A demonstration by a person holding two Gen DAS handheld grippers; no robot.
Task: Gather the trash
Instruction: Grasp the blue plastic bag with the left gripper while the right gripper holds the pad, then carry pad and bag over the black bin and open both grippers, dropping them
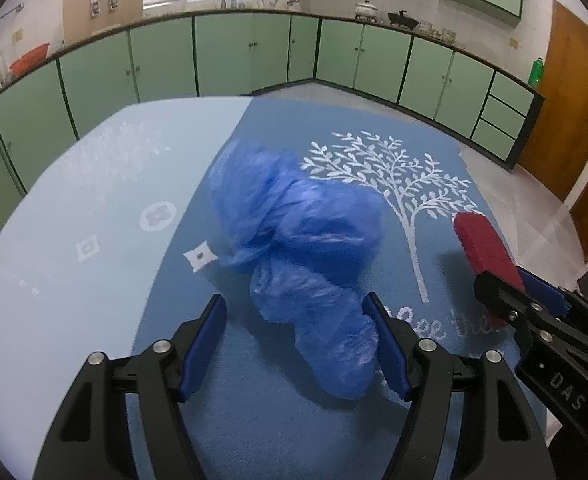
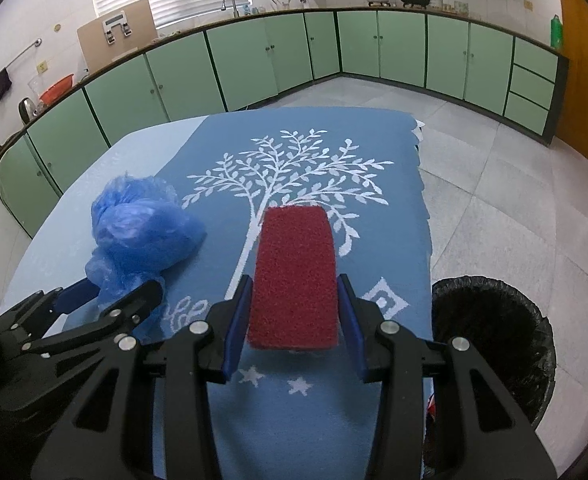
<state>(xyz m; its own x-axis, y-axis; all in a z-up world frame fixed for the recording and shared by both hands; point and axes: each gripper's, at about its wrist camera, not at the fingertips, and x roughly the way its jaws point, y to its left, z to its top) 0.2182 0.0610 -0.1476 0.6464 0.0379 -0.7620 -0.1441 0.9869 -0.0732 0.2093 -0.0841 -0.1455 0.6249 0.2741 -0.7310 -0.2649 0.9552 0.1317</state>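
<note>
A crumpled blue plastic bag [image 1: 297,240] lies on the blue tree-print cloth [image 1: 254,420]. My left gripper [image 1: 297,336] is open, its fingers on either side of the bag's near end; the bag looks motion-blurred. The bag also shows in the right wrist view [image 2: 142,228], with the left gripper [image 2: 106,300] at its near end. My right gripper [image 2: 294,320] is shut on a red scouring sponge [image 2: 294,276], which it holds over the cloth [image 2: 294,432]. The sponge also shows in the left wrist view [image 1: 485,248], at the right.
A black-lined trash bin [image 2: 493,340] stands on the tiled floor to the right of the table. The table's left part [image 1: 74,240] has a pale blue cover. Green cabinets [image 2: 254,60] line the far walls.
</note>
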